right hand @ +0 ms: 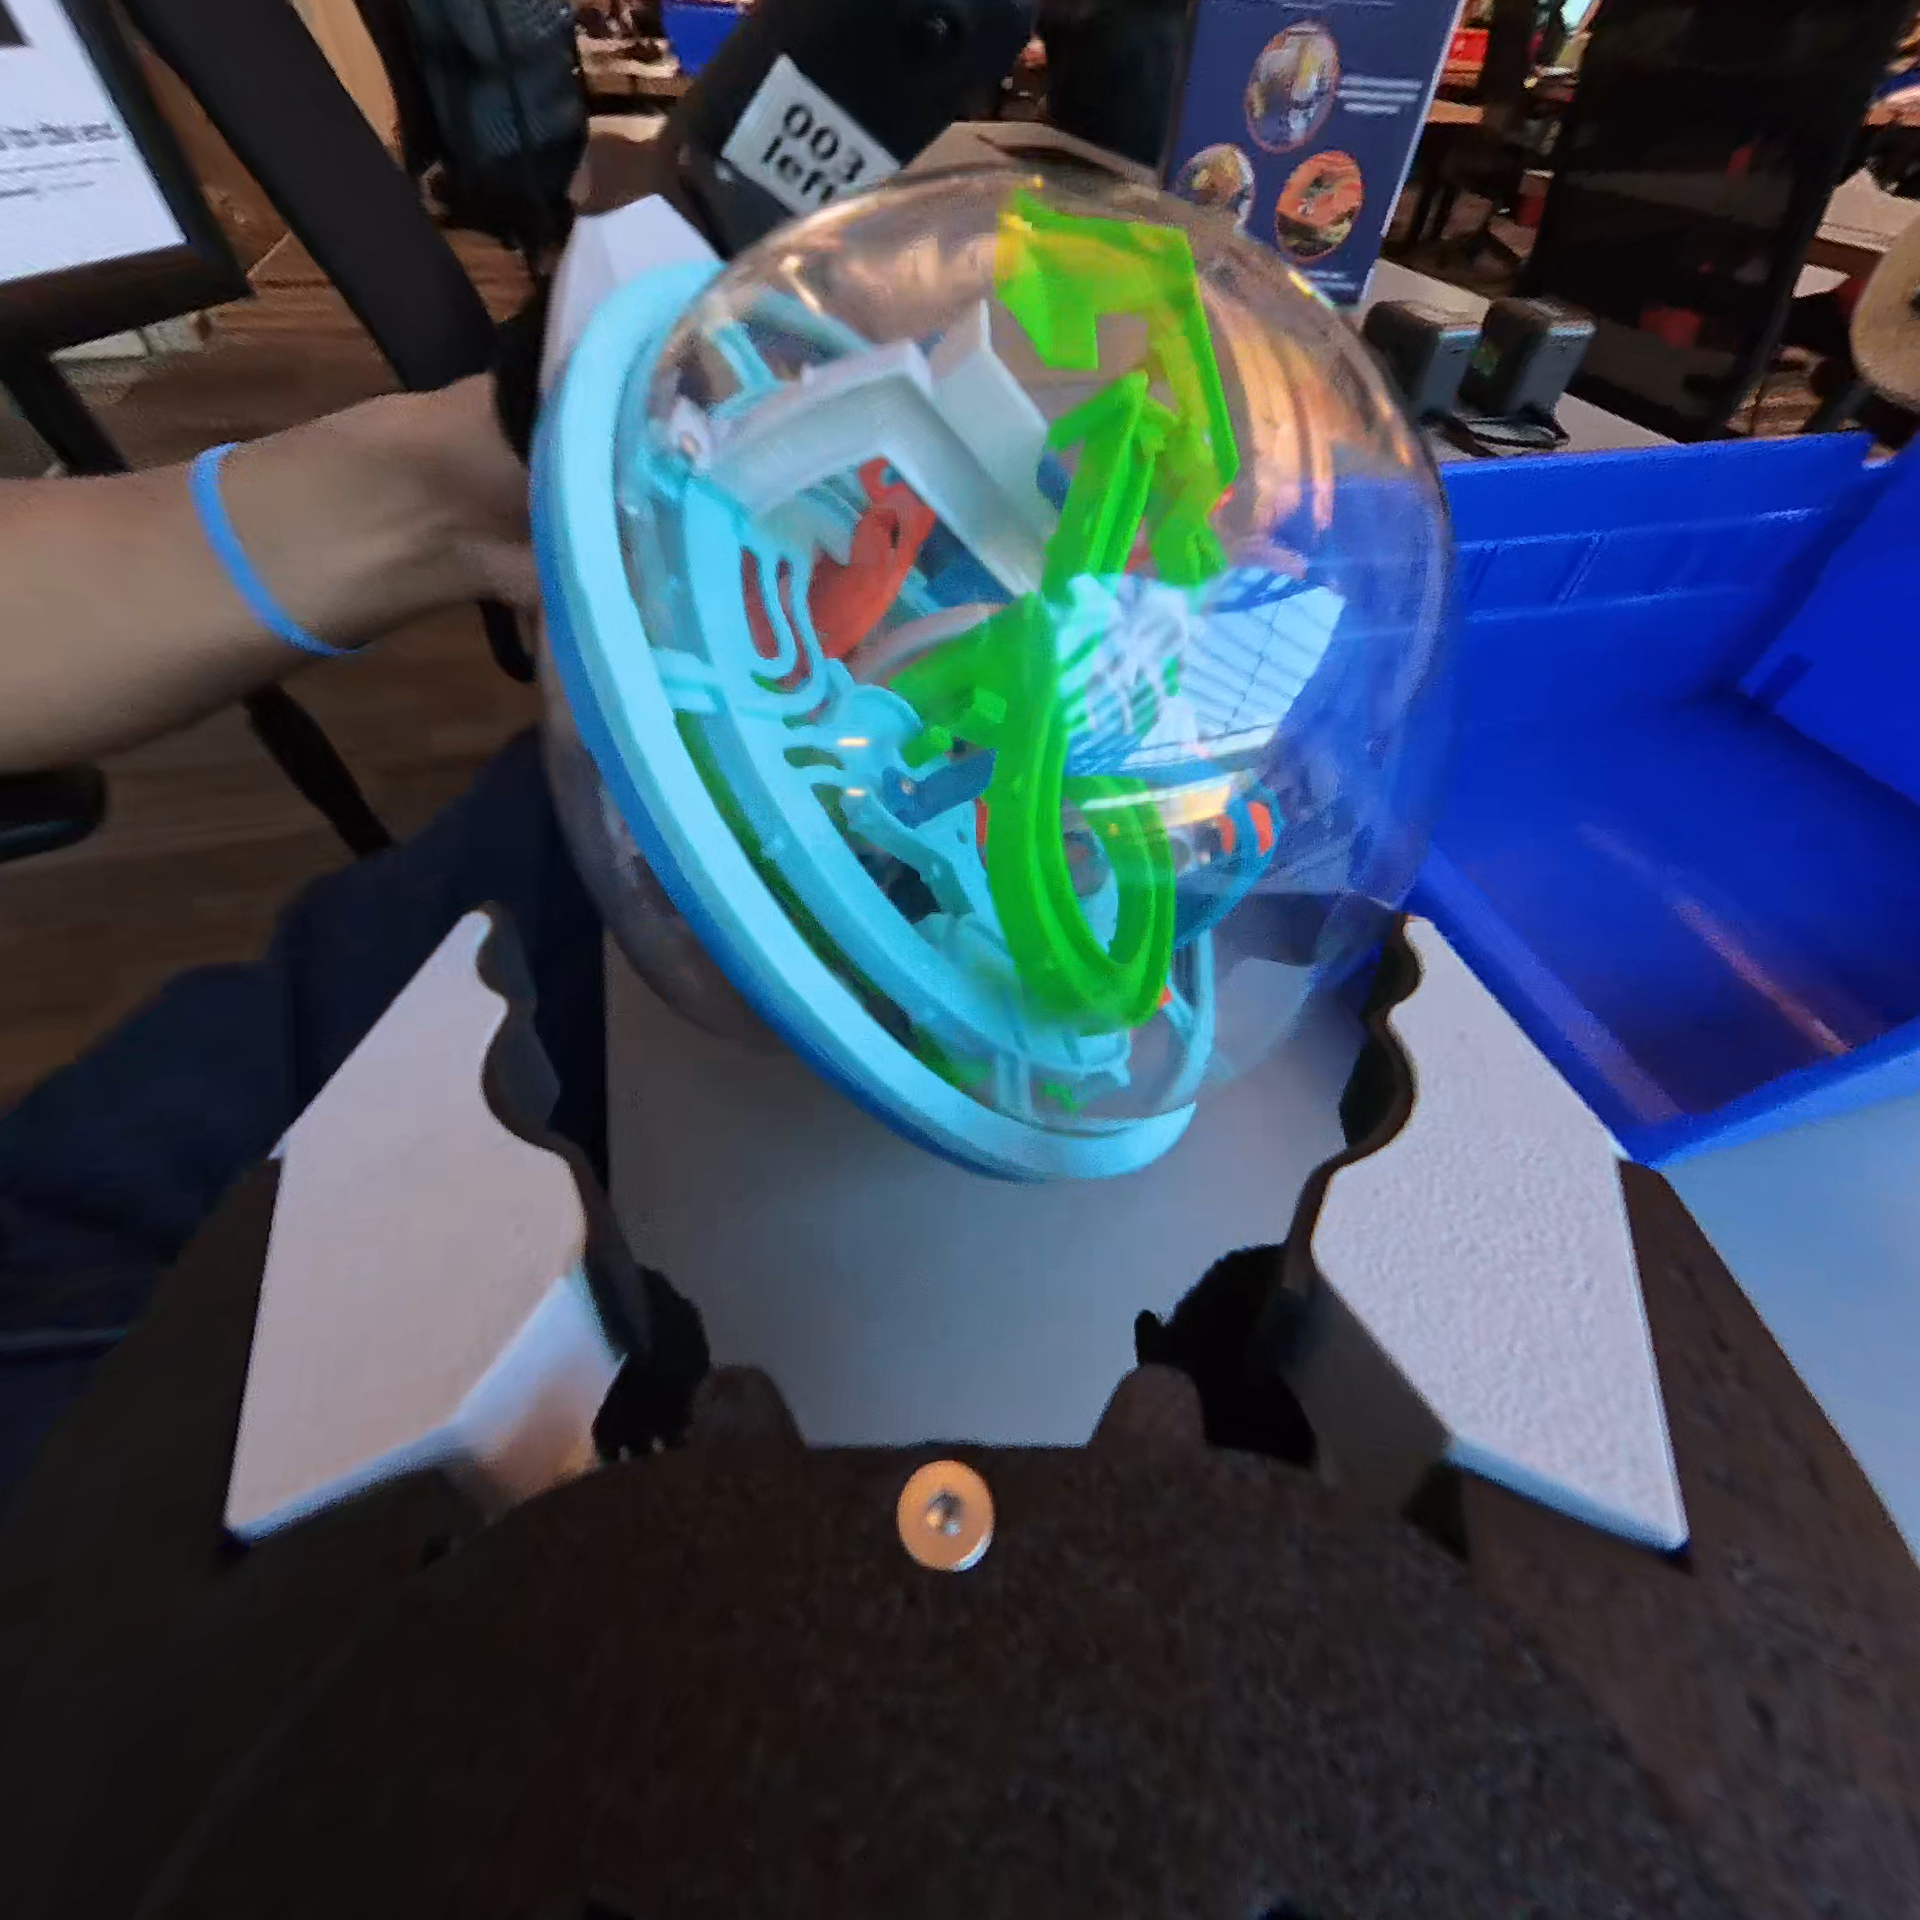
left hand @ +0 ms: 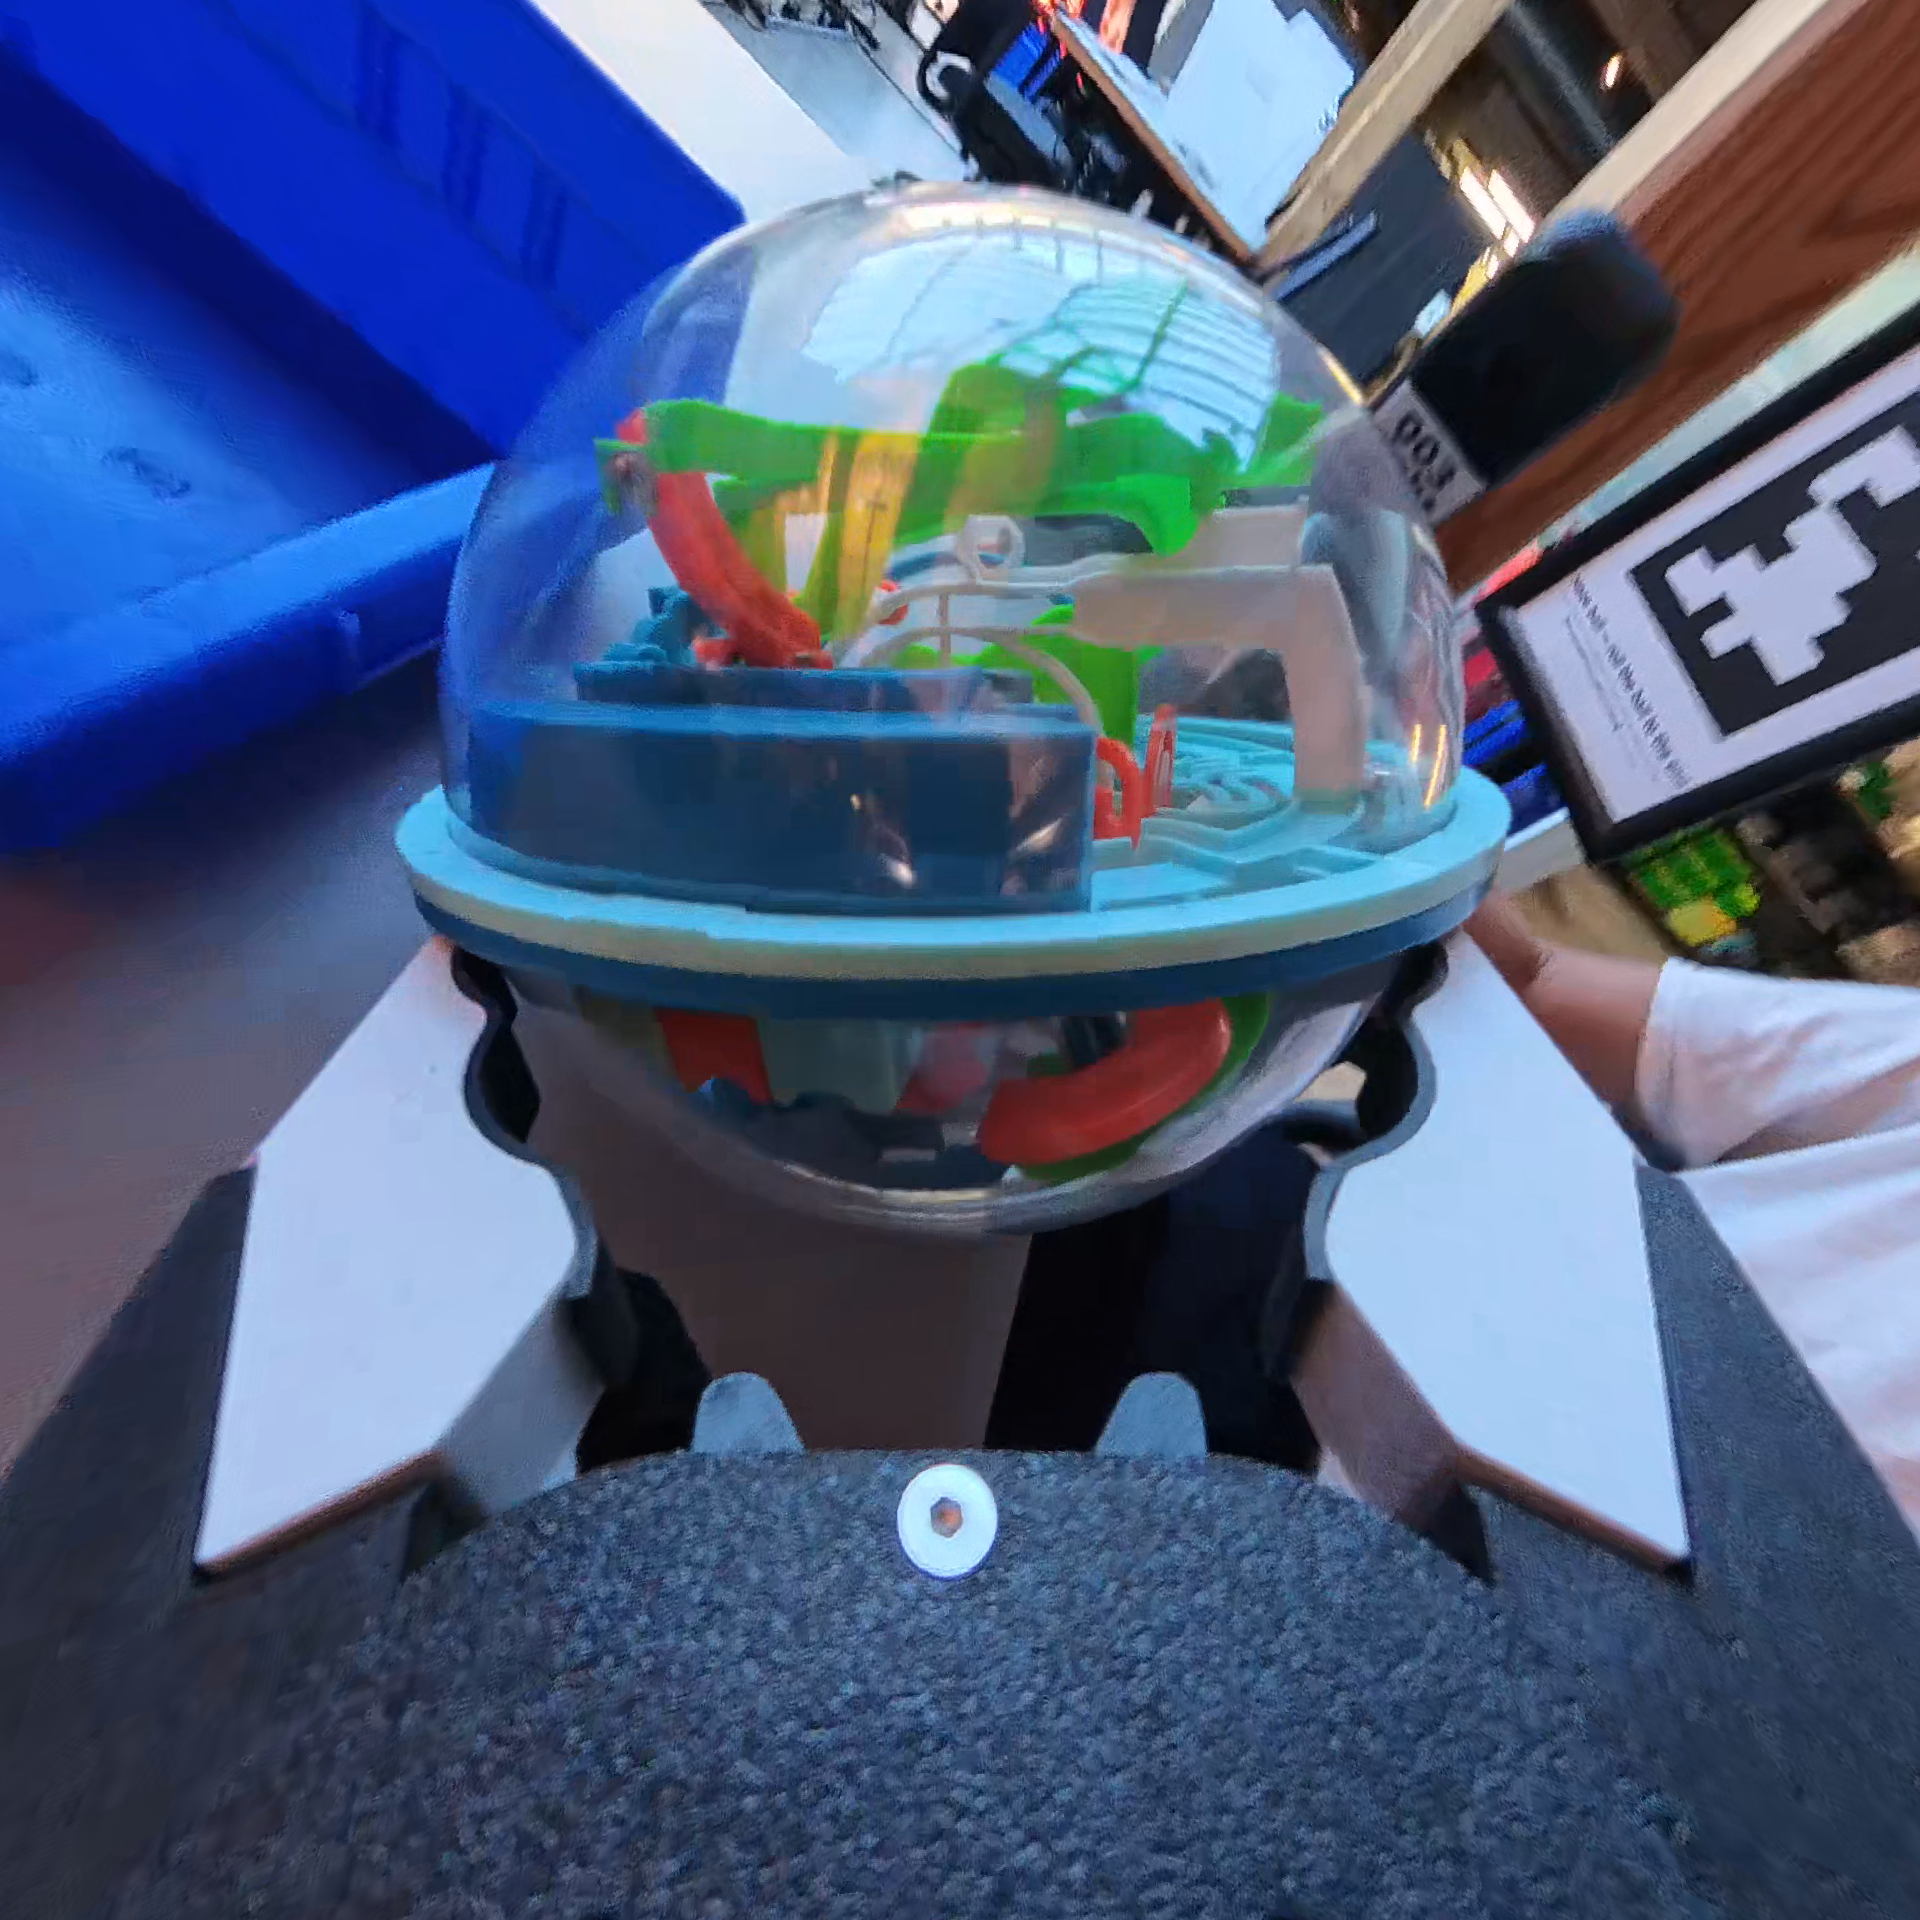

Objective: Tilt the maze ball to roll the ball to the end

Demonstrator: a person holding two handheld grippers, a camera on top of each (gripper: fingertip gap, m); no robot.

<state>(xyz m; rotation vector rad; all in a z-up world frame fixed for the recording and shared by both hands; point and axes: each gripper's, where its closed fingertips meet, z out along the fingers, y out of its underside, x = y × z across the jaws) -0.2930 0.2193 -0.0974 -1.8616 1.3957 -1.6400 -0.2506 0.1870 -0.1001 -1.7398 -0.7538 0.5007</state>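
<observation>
Maze ball [left hand: 951, 665]: clear smooth plastic sphere

The maze ball [left hand: 951, 707] is a clear sphere with green, orange and blue tracks inside. A pale-blue rim rings its middle. It is held off the desk, rim tilted in the right wrist view.

- One clear maze ball [left hand: 951, 665] with coloured tracks inside
- Two grippers: left gripper [left hand: 951, 997], right gripper [right hand: 951, 997]
- One blue bin [right hand: 1683, 790]
- One framed sign [left hand: 1745, 623]
- One blue wristband [right hand: 244, 561]
</observation>
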